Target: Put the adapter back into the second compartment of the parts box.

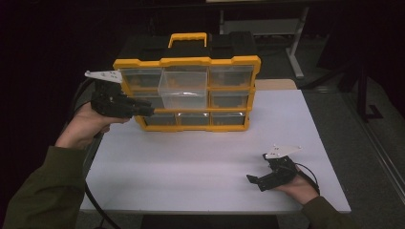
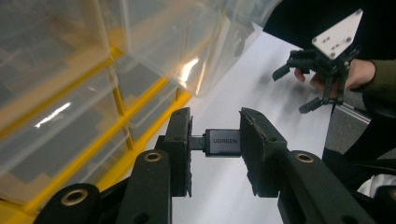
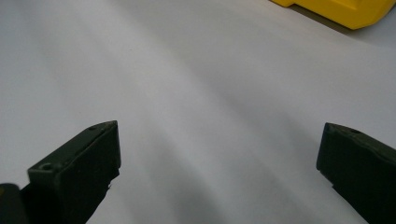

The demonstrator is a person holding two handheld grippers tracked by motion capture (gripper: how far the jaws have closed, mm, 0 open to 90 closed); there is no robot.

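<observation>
A yellow organizer (image 1: 186, 61) with clear drawers stands upright at the back of the white table (image 1: 200, 162). One clear drawer (image 1: 185, 89) in its middle column is pulled out. My left gripper (image 1: 148, 110) hovers at the organizer's left front, shut on a small grey adapter (image 2: 223, 142) marked UGREEN, clamped end to end between the two pads. The pulled-out drawer (image 2: 187, 42) hangs just above and ahead of it in the left gripper view. My right gripper (image 1: 254, 180) rests near the table's front right, open, with bare table between its jaws (image 3: 219, 154).
A black case (image 1: 143, 47) lies behind the organizer. A corner of the yellow organizer (image 3: 345, 11) sits at the top right of the right gripper view. A grey table frame (image 1: 296, 43) stands at the back right.
</observation>
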